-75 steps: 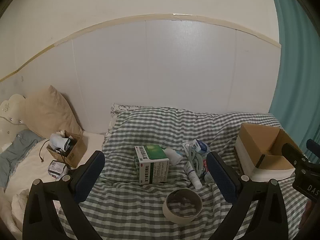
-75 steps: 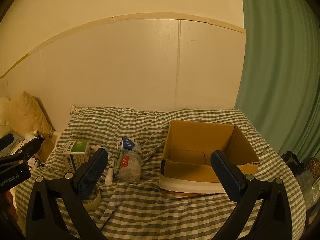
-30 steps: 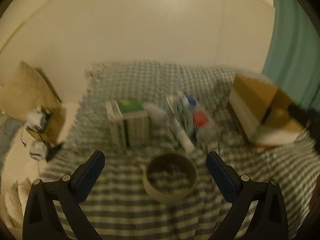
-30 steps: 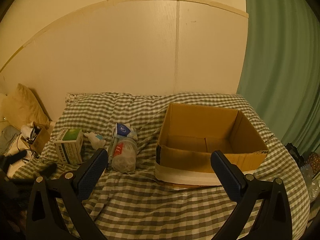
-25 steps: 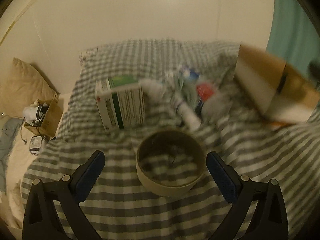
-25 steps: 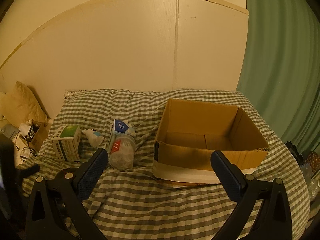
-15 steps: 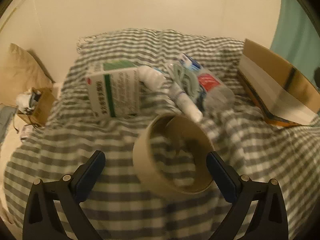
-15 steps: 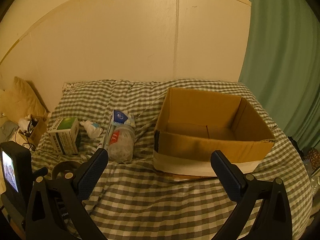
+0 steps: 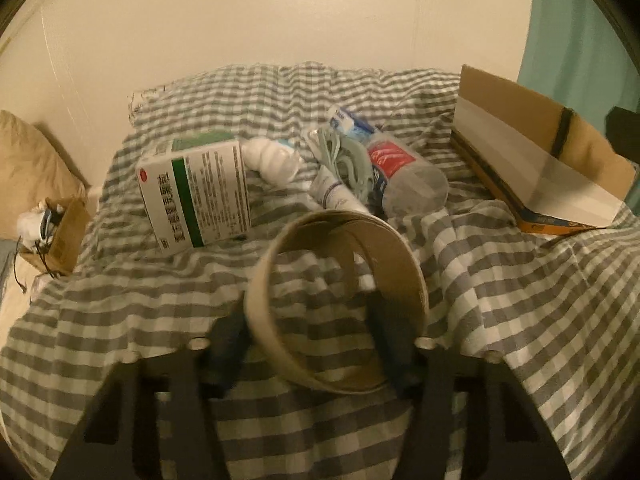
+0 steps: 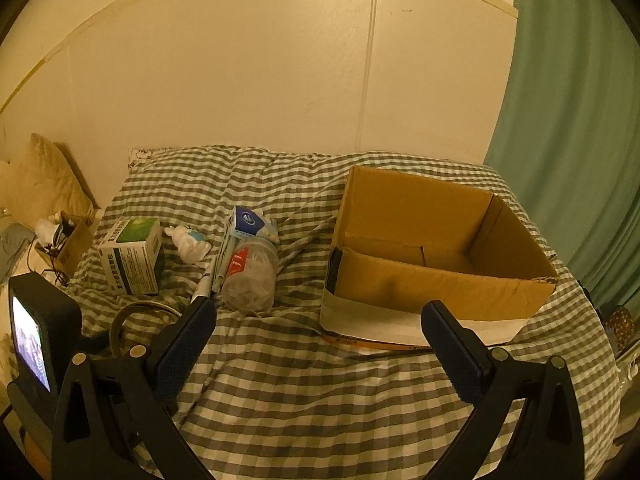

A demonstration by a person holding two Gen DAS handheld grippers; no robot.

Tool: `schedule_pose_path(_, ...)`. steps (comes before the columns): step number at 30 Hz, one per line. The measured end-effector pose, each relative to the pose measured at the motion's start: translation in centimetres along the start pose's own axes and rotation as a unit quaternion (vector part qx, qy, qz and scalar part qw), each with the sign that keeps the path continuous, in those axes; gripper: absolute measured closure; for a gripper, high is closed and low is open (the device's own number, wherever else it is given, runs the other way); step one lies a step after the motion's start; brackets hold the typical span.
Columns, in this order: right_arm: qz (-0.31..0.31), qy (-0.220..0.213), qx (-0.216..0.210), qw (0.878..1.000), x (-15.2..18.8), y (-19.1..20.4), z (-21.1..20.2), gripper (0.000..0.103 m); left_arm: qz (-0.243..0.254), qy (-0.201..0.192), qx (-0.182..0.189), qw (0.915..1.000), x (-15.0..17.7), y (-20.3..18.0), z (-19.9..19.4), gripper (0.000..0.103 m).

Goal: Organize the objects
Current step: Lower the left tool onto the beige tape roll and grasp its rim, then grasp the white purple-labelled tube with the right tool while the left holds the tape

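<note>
Two grippers share the job. Left gripper is closing its jaws around the tape ring, one finger outside its wall and one inside, a grip that suits a hoop. Right gripper hangs spread wide, holding nothing. Farther off, the cardboard box sits open-topped, probably the destination.

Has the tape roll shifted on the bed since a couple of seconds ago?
Yes. The tape roll has tipped up off the bedspread, away from the medicine box.
</note>
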State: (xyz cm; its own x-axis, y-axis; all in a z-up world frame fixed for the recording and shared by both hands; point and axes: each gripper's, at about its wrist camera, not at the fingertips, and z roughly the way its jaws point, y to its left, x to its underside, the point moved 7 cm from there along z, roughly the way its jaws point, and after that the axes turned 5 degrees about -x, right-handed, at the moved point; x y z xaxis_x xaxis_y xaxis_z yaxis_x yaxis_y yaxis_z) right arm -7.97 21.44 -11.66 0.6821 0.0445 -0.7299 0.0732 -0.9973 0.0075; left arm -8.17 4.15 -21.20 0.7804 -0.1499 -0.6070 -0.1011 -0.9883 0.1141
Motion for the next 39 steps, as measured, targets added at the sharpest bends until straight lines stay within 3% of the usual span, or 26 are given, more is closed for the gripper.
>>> schedule_pose_path(3,0.003,0.004,0.0,1.0,0.1,0.0,0.3,0.0,0.01,-0.008,-0.019,0.9997,-0.4,0.5,-0.5,0.079)
schedule_pose_path(6,0.0,0.006,-0.007,1.0,0.0,0.8,0.4,0.0,-0.018,0.003,-0.025,0.9995,-0.4,2.2,-0.9,0.091)
schedule_pose_path(10,-0.018,0.004,-0.02,1.0,0.0,2.6,0.1,0.0,-0.062,0.021,-0.033,0.9973,0.0,5.6,-1.3,0.095)
schedule_pose_path(13,-0.031,0.003,-0.025,0.999,0.2,3.7,0.0,0.0,-0.087,0.011,-0.044,0.9952,-0.3,8.0,-2.4,0.095)
schedule_pose_path(17,-0.039,0.011,-0.039,0.998,0.5,5.4,0.8,0.0,-0.096,-0.003,-0.069,0.993,-1.0,10.8,-3.6,0.095)
schedule_pose_path(23,-0.048,0.021,-0.04,0.998,1.1,8.5,4.1,0.001,-0.116,-0.001,-0.071,0.9907,-1.2,13.0,-2.9,0.095)
schedule_pose_path(28,-0.076,0.076,-0.064,0.992,1.6,11.6,9.1,0.019,-0.118,-0.018,-0.071,0.9903,-2.3,13.7,-3.0,0.095)
schedule_pose_path(32,-0.081,0.134,-0.056,0.986,2.2,12.1,13.6,0.033,-0.109,-0.019,-0.078,0.9908,-3.0,13.9,-2.3,0.095)
schedule_pose_path(39,-0.07,0.163,-0.057,0.983,3.9,11.8,16.4,0.064,-0.096,-0.008,-0.082,0.992,-3.0,13.5,-0.6,0.095)
